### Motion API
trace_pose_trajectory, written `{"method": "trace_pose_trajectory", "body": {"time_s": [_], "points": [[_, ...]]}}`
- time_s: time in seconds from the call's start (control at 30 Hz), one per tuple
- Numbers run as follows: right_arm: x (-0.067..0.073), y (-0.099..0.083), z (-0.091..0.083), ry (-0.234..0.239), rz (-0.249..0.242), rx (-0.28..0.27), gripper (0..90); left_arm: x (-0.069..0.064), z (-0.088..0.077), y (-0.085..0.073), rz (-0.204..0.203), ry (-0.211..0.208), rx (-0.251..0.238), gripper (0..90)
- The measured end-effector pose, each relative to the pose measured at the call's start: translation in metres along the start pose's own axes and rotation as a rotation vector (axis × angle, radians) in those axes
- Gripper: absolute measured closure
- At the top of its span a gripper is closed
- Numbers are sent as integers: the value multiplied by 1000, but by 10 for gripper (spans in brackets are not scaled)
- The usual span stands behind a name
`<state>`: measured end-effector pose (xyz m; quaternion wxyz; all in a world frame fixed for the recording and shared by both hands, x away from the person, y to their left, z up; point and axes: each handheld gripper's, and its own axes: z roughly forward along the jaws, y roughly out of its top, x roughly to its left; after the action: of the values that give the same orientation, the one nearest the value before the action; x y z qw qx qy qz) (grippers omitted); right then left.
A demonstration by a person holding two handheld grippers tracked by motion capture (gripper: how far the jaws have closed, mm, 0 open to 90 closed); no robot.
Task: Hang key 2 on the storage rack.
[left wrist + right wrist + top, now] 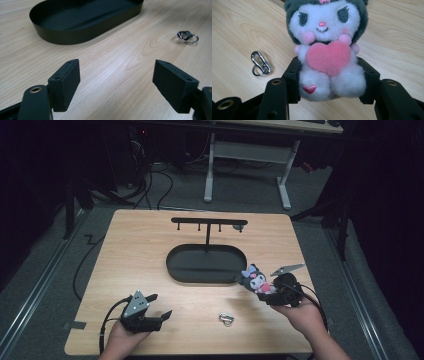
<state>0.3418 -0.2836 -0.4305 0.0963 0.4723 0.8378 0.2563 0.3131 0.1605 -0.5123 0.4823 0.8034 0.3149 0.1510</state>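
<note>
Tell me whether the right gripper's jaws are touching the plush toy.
Touching. In the right gripper view, the right gripper has both pads pressed against the plush toy's lower body, one on each side.

Both matte-black two-jaw grippers, left gripper (159, 306) and right gripper (256, 281), had blocky rectangular pads, brass-ringed screw holes, grey three-cornered top plates, black trailing cables.

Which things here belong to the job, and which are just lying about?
In the job: plush toy clamped in the right gripper; metal clip; hook stand with its oval tray, probably.
Lying about: white desk frame; floor cables. Left gripper idles open.
</note>
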Motion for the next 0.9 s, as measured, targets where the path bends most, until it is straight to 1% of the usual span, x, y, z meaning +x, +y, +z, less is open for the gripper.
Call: {"method": "trace_pose_trajectory", "body": {"time_s": [0.07,0.13,0.23,0.27,0.33,0.47,0.57,0.67,0.8,0.83,0.9], "points": [[1,2,0,2,-7,3,488,0,1,0,-1,1,2,228],[1,5,-1,7,-8,8,487,-1,2,-1,7,0,10,228],[2,11,-3,7,-14,-1,487,-1,2,0,4,0,5,228],[2,12,-4,6,-9,-2,488,-1,2,0,5,-1,5,228],[3,15,-5,3,-19,-7,488,-1,2,0,8,-3,4,228],[5,19,-7,6,-17,-6,488,-3,3,1,4,-10,-3,228],[7,21,-8,14,-15,-12,488,-3,4,1,18,-12,4,228],[6,25,-9,16,-16,-8,489,-2,2,2,4,-14,-7,228],[7,30,-10,14,-14,-13,489,-2,3,2,19,-14,-4,228],[6,32,-11,16,-19,-12,490,-1,3,2,16,-15,-4,228],[5,34,-11,20,-10,-13,491,-1,2,3,9,-16,-9,228]]}}
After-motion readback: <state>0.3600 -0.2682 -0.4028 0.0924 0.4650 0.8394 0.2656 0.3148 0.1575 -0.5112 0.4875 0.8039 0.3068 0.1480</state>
